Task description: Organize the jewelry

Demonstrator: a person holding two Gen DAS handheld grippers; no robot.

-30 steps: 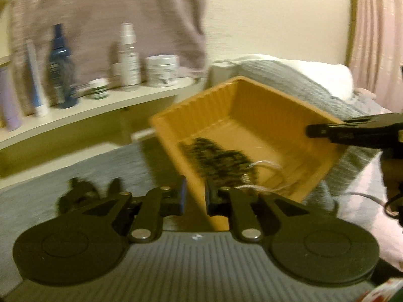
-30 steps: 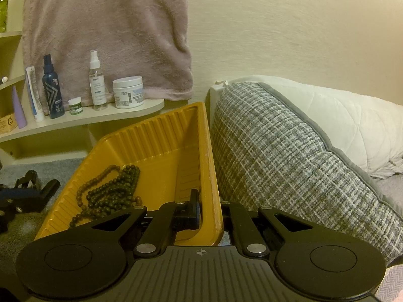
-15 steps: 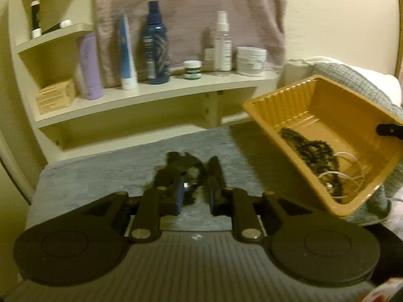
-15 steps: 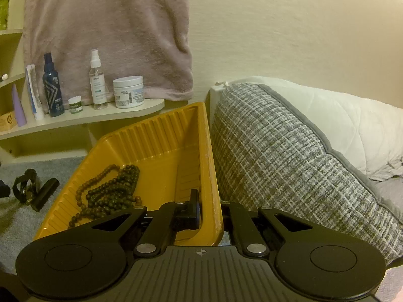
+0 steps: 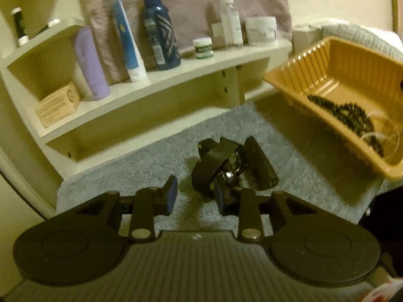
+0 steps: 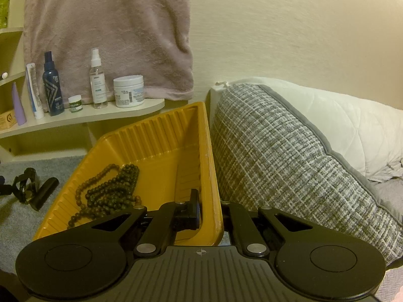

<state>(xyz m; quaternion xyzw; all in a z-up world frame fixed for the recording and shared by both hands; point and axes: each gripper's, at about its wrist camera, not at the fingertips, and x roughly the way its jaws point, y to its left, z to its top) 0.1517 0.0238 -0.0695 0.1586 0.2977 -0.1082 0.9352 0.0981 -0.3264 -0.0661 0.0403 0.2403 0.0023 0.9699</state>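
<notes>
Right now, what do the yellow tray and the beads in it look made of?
Yellow tray: probably thin moulded plastic, semi-gloss; ribbed walls and a soft sheen show it. Beads: dark, matte, round, strung; possibly wood or stone, the look leaves it open.

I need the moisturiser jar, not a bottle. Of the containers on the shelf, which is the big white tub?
The wide white tub at the shelf's right end, beside the clear spray bottle. It is squat and broad; the small green-labelled jar is far smaller.

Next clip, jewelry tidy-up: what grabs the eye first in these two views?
The yellow tray, tilted beside the grey pillow, with the right gripper clamped on its rim and dark beads heaped inside. Next, the black watch on the grey mat, just ahead of the opening left gripper.
</notes>
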